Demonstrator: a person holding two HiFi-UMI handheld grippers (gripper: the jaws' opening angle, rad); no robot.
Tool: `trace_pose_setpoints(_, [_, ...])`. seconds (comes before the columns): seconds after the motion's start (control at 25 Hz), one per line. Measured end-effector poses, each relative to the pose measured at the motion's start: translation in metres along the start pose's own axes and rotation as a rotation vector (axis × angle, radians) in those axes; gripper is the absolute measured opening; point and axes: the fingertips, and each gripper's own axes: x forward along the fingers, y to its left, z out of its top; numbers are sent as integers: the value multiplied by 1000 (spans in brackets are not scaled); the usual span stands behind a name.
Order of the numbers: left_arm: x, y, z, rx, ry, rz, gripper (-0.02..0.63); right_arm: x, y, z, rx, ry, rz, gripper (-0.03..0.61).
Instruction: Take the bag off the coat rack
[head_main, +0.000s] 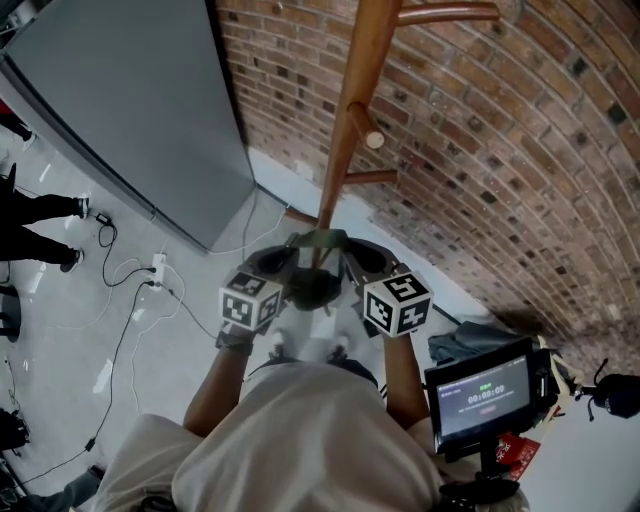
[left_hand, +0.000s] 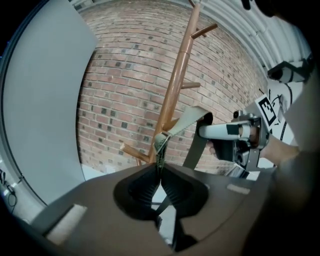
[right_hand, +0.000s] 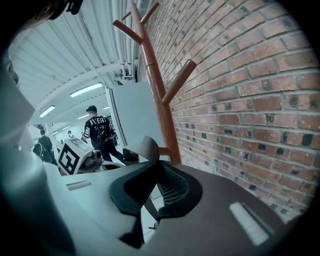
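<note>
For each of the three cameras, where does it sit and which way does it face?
Head view: on the person's head, facing steeply down at the left gripper and right gripper by the coat rack; forearms and torso show.
Left gripper view: on the left gripper, facing the brick wall; its jaws pinch the strap; the right gripper shows.
Right gripper view: on the right gripper, facing along the wall; jaws shut on the strap; the left gripper shows.
Shared: all show the coat rack.

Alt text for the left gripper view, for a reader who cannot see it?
The left gripper is shut on a grey-green bag strap, which runs up and right to the right gripper. Behind stands a wooden coat rack against a brick wall, with a grey panel at left.
</note>
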Motion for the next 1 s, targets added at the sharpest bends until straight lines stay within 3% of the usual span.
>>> trace_pose_setpoints(0.4, [-26,-8,36,24,-59,-3,21,-20,12,31,-62,-64,16,8])
trace_pose_setpoints(0.68, [-50,-16,80,107,-150,12,21,-48,28,72,-106,-162,65,8])
trace_pose_setpoints(0.88, [-61,-29,105,152,-216,1,22,-64,35,99,-23,-248,127,8])
trace_pose_setpoints(1.0, [-65,-33,115,168,-241,-7,23,-70,38,109,-25,-275,137,8])
